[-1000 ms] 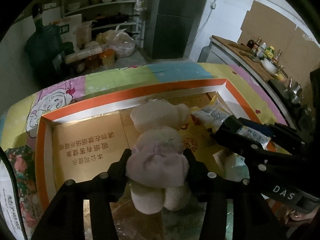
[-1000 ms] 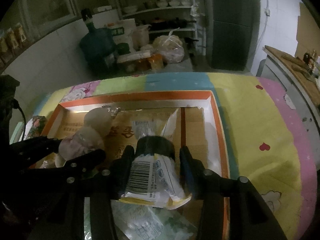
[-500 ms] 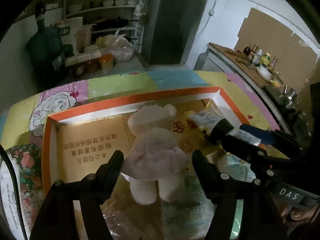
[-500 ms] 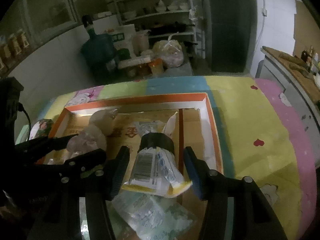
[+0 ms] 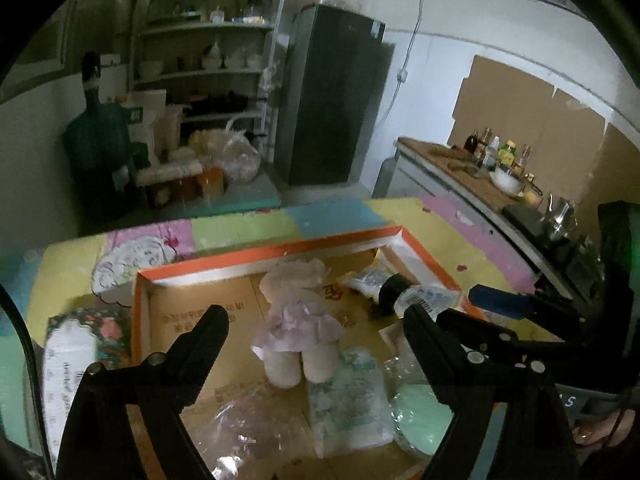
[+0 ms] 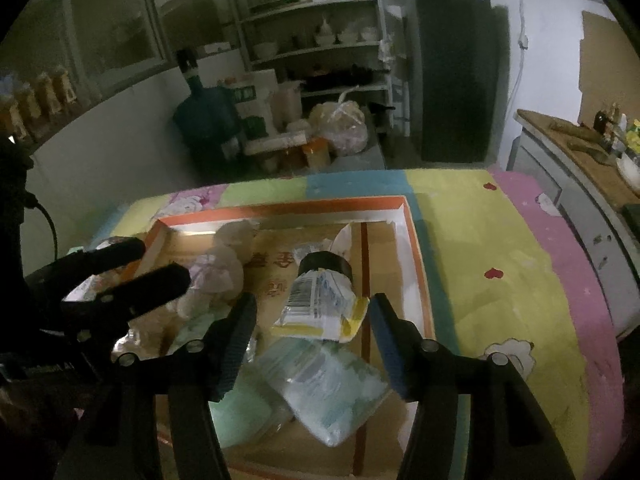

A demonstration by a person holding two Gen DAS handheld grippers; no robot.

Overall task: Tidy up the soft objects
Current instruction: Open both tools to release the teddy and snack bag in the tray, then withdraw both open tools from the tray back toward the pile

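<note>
A plush bear [image 5: 296,320] in a pale pink dress lies in the orange-rimmed cardboard box [image 5: 260,256]. My left gripper [image 5: 314,318] hangs above and behind it. Its jaws are opening wide, well apart from the bear's sides. In the right wrist view the bear [image 6: 216,276] lies past the left gripper [image 6: 158,262]. A plastic packet with a black cap [image 6: 320,300] lies in the box between the tips of my right gripper [image 6: 313,308]. Those jaws are opening too, with a gap on each side. A blue-padded finger [image 5: 500,304] of the right gripper shows in the left wrist view.
A tissue pack [image 6: 324,384] and a green wrapped pack [image 6: 240,412] lie in the box's near end. A flowered pack [image 5: 80,344] sits left of the box on the patchwork tablecloth [image 6: 500,240]. Shelves, a water jug and a fridge stand behind; a counter with bottles [image 5: 496,156] runs along the right.
The left jaws spread off the bear and the right jaws off the packet. Both grippers drew back and up. The bear and the packet stayed in the box.
</note>
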